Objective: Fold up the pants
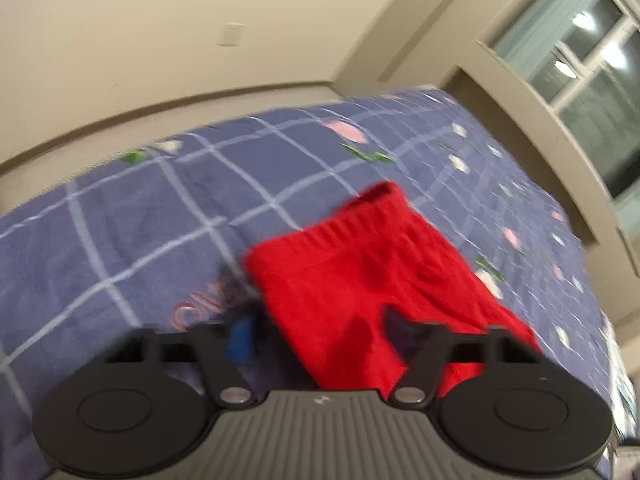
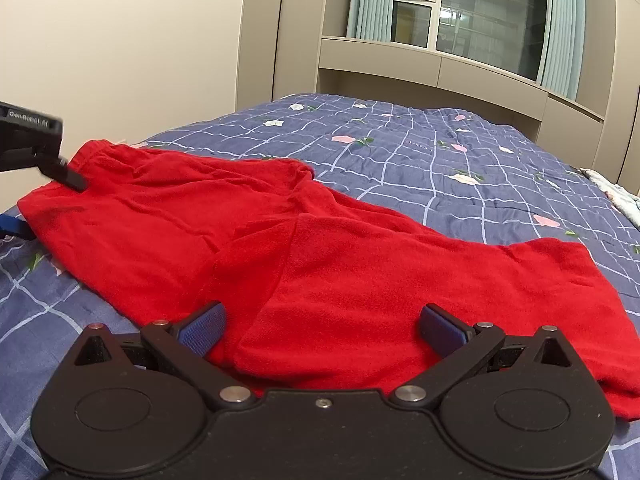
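Red pants (image 2: 320,264) between spread right hand-held gripper (image 2: 322,332) pads (left one blurred, grip unclear).

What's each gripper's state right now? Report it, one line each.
Left gripper: open, jaws either side of the red knit pants at the waistband edge, not clamped.
Right gripper: open over a pant leg, holding nothing.

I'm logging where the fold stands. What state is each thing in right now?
red pants: spread on the bed, partly folded, wrinkled.
left gripper: half open, straddling the pants' edge.
right gripper: open, low over the pants' near edge.
blue quilt: spread over the bed, lightly creased.
window: shut, curtains drawn aside.
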